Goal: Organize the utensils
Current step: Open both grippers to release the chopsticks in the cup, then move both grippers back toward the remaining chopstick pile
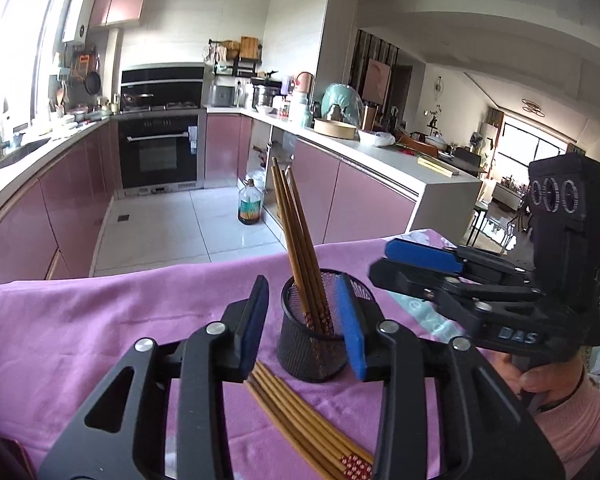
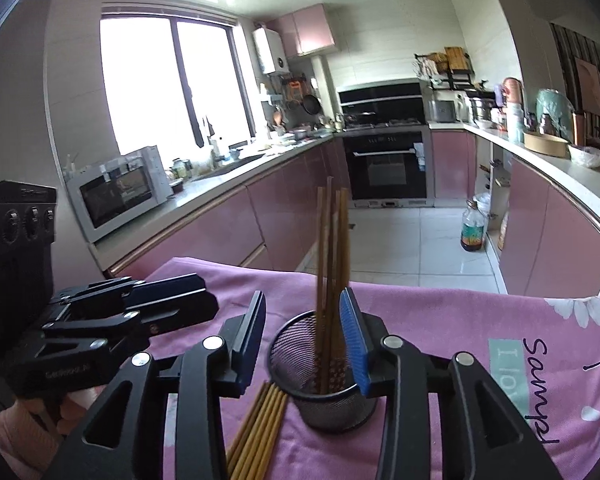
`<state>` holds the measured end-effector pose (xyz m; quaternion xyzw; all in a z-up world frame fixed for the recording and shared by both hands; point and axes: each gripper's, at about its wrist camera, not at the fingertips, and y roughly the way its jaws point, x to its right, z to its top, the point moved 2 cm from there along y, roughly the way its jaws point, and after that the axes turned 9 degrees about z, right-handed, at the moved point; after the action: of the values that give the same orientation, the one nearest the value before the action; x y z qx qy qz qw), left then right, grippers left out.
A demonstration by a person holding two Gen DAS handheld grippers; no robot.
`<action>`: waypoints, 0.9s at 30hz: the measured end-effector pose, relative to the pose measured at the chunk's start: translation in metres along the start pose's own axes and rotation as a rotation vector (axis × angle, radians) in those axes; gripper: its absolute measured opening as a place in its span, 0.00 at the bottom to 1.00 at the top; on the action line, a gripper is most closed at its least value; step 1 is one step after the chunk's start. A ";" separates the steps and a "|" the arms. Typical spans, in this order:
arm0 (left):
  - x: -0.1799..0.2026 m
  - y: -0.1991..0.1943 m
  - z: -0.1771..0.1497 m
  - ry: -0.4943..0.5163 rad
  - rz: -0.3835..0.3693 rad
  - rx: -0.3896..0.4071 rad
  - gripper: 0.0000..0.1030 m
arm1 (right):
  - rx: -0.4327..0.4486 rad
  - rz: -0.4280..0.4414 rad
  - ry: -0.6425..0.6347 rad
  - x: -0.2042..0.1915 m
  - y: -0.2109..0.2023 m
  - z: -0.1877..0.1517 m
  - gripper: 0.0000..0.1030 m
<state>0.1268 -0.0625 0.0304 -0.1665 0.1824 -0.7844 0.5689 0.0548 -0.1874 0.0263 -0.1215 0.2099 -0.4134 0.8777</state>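
A black mesh cup [image 1: 314, 328] stands upright on a pink cloth [image 1: 100, 320] spread over the table; several wooden chopsticks [image 1: 296, 240] stand in it, leaning toward eleven o'clock in the left wrist view and nearly straight up in the right wrist view [image 2: 332, 264]; a second bundle of chopsticks [image 1: 300, 424] lies flat on the cloth just beside the cup's base, at about seven o'clock from it, their patterned red ends toward the camera.

The left gripper [image 1: 304, 328] has its jaws partly apart with nothing clamped; the cup shows between and behind its blue pads [image 1: 350, 328], which press on nothing. The right gripper [image 2: 306, 340] likewise stands partly apart and empty, the cup beyond its fingertips; in the left wrist view it sits at three o'clock [image 1: 420, 268], held by a hand [image 1: 540, 376] in a pink sleeve; white lettering on its body reads roughly "DAS".

The cloth carries print at the right edge of the right wrist view: a pale green label [image 2: 508, 368] with letters that begin "I lov", black script [image 2: 544, 392] that I cannot read with certainty, and white daisies; on the floor at one o'clock stands a bottle [image 2: 474, 228] with a label too small to read.
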 end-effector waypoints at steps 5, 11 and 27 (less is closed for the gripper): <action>-0.007 -0.009 -0.029 0.010 0.004 -0.045 0.38 | -0.062 0.048 -0.026 -0.016 -0.004 -0.022 0.38; -0.016 0.005 -0.082 -0.019 0.002 -0.181 0.38 | -0.228 0.079 0.039 -0.013 0.019 -0.070 0.34; 0.003 0.034 -0.154 0.012 -0.047 -0.371 0.36 | -0.386 0.074 0.167 -0.015 0.036 -0.131 0.17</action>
<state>0.0817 -0.0598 -0.1209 -0.2680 0.3232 -0.7514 0.5089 0.0091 -0.1579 -0.0990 -0.2448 0.3614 -0.3419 0.8322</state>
